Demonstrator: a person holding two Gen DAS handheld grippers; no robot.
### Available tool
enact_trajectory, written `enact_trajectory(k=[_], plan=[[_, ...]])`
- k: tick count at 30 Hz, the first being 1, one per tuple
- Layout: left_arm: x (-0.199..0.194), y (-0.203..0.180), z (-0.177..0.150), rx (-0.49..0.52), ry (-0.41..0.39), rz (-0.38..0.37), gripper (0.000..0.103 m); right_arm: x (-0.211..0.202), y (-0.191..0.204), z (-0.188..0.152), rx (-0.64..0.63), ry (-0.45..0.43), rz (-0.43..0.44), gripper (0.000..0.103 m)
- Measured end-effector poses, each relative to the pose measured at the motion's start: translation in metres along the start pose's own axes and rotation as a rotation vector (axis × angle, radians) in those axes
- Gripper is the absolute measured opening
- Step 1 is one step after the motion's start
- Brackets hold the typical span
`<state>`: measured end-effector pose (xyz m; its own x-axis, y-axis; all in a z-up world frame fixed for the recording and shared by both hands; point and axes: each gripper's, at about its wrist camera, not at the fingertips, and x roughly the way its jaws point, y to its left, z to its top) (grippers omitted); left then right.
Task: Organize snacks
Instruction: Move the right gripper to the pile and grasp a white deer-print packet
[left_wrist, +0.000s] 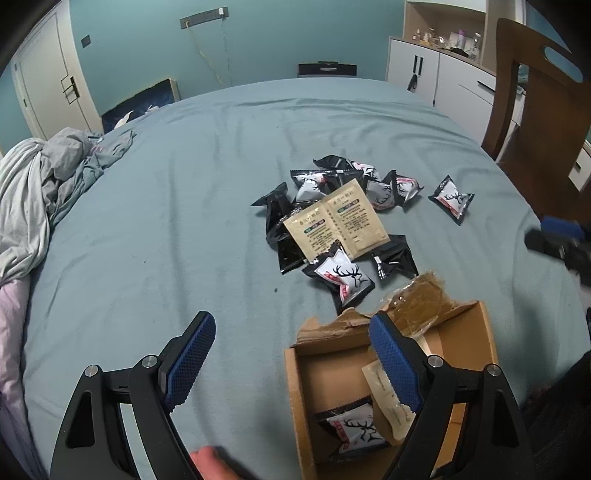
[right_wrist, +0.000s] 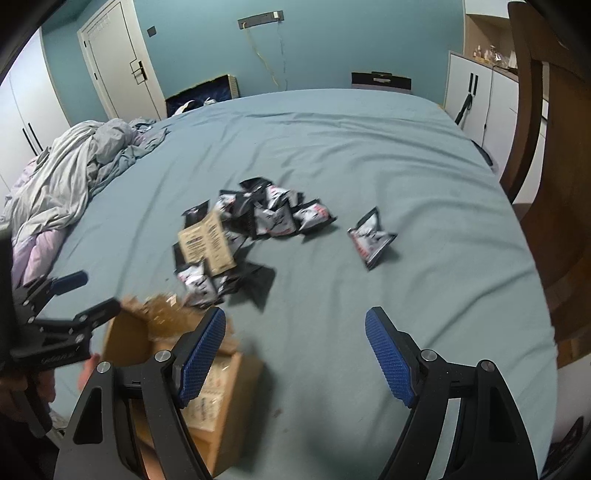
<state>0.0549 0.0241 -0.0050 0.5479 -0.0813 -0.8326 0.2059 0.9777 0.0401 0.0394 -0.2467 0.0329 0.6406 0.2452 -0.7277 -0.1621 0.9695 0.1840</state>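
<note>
A pile of black-and-white deer-print snack packets (left_wrist: 332, 206) (right_wrist: 258, 221) lies mid-bed, with a beige sachet pair (left_wrist: 338, 219) (right_wrist: 207, 242) on top. One packet (left_wrist: 451, 198) (right_wrist: 371, 236) lies apart to the right. An open cardboard box (left_wrist: 299, 391) (right_wrist: 236, 391) sits near me, holding a deer packet (left_wrist: 351, 426) and a beige sachet (left_wrist: 388, 398). My left gripper (left_wrist: 291, 334) stands open beside and over the box's left edge, nothing between its fingers. My right gripper (right_wrist: 295, 332) is open and empty over bare sheet right of the box; the left wrist view shows it (left_wrist: 554, 240) at the right edge.
The blue-green bed sheet (left_wrist: 166, 240) spreads wide. Crumpled bedding (left_wrist: 48, 192) (right_wrist: 74, 173) lies at the left. A wooden chair (left_wrist: 535, 110) (right_wrist: 546, 184) stands at the right edge of the bed. Torn tape and a flap (left_wrist: 417, 299) stick up from the box's far side.
</note>
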Motion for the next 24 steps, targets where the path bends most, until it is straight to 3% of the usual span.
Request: enact_trajectory(k=[14,24], plan=[[0.013,0.007,0.01,-0.025,0.022,-0.009,0.087,0.07,-0.065,0.051,0.144,0.097,-0.021,0.078],[0.022,0.02,0.016,-0.079,0.051,-0.054,0.087,0.151,-0.068,0.082,0.046,0.172,-0.111,0.078]])
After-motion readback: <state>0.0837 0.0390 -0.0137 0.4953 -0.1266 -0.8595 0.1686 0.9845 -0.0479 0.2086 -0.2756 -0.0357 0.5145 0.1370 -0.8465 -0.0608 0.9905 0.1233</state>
